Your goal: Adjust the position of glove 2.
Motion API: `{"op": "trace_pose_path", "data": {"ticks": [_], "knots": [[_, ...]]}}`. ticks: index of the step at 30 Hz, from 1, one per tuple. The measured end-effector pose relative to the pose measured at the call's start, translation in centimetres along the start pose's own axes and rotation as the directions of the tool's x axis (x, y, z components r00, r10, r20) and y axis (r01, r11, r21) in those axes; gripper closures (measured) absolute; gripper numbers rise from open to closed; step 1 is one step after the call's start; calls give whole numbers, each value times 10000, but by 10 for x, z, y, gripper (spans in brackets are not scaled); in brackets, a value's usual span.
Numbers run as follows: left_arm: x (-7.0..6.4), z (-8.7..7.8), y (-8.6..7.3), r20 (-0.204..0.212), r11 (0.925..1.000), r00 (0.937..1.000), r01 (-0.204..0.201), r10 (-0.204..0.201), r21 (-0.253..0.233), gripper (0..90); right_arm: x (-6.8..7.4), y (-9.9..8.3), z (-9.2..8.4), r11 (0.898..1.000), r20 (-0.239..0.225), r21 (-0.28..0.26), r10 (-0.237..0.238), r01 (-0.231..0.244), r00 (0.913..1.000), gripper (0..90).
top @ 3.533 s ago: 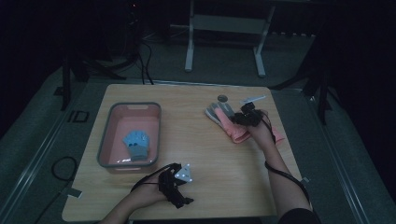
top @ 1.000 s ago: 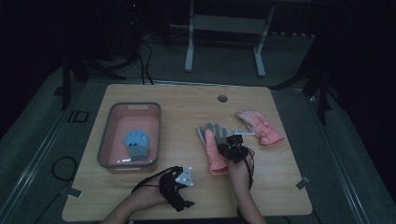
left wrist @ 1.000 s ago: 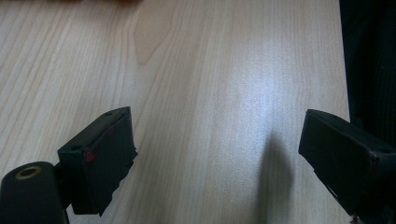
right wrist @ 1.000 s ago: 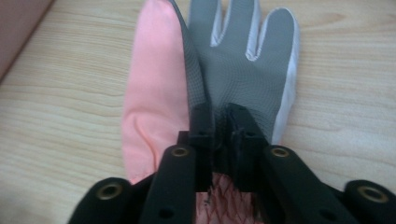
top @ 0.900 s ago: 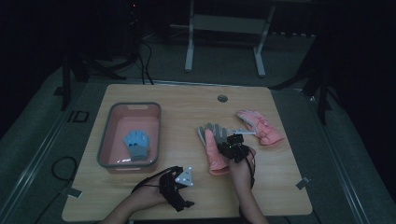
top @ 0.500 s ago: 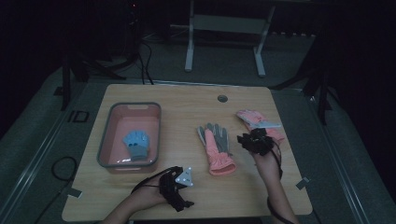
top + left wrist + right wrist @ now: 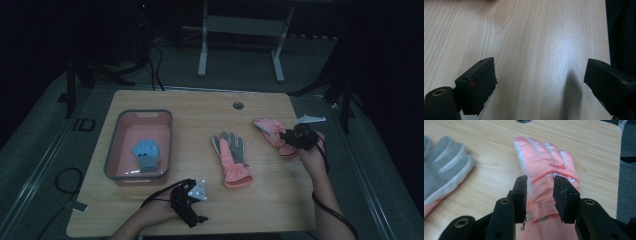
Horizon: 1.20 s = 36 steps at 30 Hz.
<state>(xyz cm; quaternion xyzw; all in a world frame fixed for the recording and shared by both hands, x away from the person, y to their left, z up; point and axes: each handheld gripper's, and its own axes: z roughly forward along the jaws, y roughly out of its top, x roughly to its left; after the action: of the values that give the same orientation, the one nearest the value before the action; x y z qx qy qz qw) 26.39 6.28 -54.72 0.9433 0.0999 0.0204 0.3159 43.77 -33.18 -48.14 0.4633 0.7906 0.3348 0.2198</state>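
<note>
High view: right gripper (image 7: 298, 138) has left the grey-palmed glove (image 7: 232, 158) at mid-table and now sits over the pink glove (image 7: 271, 133) near the right edge. Left gripper (image 7: 189, 201) unmoved.
Left gripper view: jaws wide, bare table (image 7: 536, 45) between.
Right gripper view: jaws part open, just been widening, above the pink glove; contact unclear. No writing legible.

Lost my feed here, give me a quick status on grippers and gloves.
Left gripper open, resting on bare table. Right gripper jaws just opening above the far pink glove, not gripping. Second glove lies mid-table. Nothing in the way.
</note>
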Motion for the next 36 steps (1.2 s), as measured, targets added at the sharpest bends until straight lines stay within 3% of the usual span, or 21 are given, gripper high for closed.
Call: {"op": "trace_pose_path", "data": {"ticks": [1, 3, 13, 16, 18, 21, 23, 24, 27, 31, 36], "knots": [[0, 0, 0, -4, 10000, 10000, 20, -20, -11, 108, -11, -1, 9, 9998, -153, 16, 195, -195, 9997, 605], [0, 1, 0, 3, 10000, 10000, 20, -20, 28, 108, -18, -2, 17, 9996, -222, 125, 242, -239, 9995, 598], [0, 1, -2, -29, 10000, 10000, 50, -50, 76, 108, -26, -9, 49, 9968, -742, 753, 314, -258, 9967, 589], [0, 1, -2, -16, 10000, 10000, 52, -52, 68, 108, -26, -12, 51, 9972, -797, 688, 359, -304, 9962, 633], [0, 2, -2, -8, 10000, 10000, 54, -54, 83, 108, -26, -12, 51, 9969, -666, 746, 291, -241, 9974, 735], [0, 2, -2, -28, 9999, 10000, 68, -68, 99, 108, -24, -11, 52, 9959, -535, 892, 172, -123, 9984, 807], [0, 2, -2, -28, 9999, 10000, 68, -68, 99, 108, -23, -11, 52, 9957, -524, 915, 190, -142, 9984, 807], [1, 2, -2, -50, 9999, 9999, 132, -131, 97, 108, -23, -11, 52, 9945, -567, 1036, 190, -131, 9982, 860], [1, 1, -2, -53, 9999, 9999, 130, -130, 63, 108, -21, -9, 51, 9942, -341, 1058, 252, -215, 9991, 888], [1, 1, -2, -86, 9999, 9999, 106, -105, 72, 108, -17, -6, 44, 9917, -77, 920, 910, -899, 9958, 895], [1, -1, -2, -93, 9999, 9999, 112, -112, 1, 108, -4, -3, 31, 9889, 304, 1021, 1054, -1080, 9940, 895]]}}
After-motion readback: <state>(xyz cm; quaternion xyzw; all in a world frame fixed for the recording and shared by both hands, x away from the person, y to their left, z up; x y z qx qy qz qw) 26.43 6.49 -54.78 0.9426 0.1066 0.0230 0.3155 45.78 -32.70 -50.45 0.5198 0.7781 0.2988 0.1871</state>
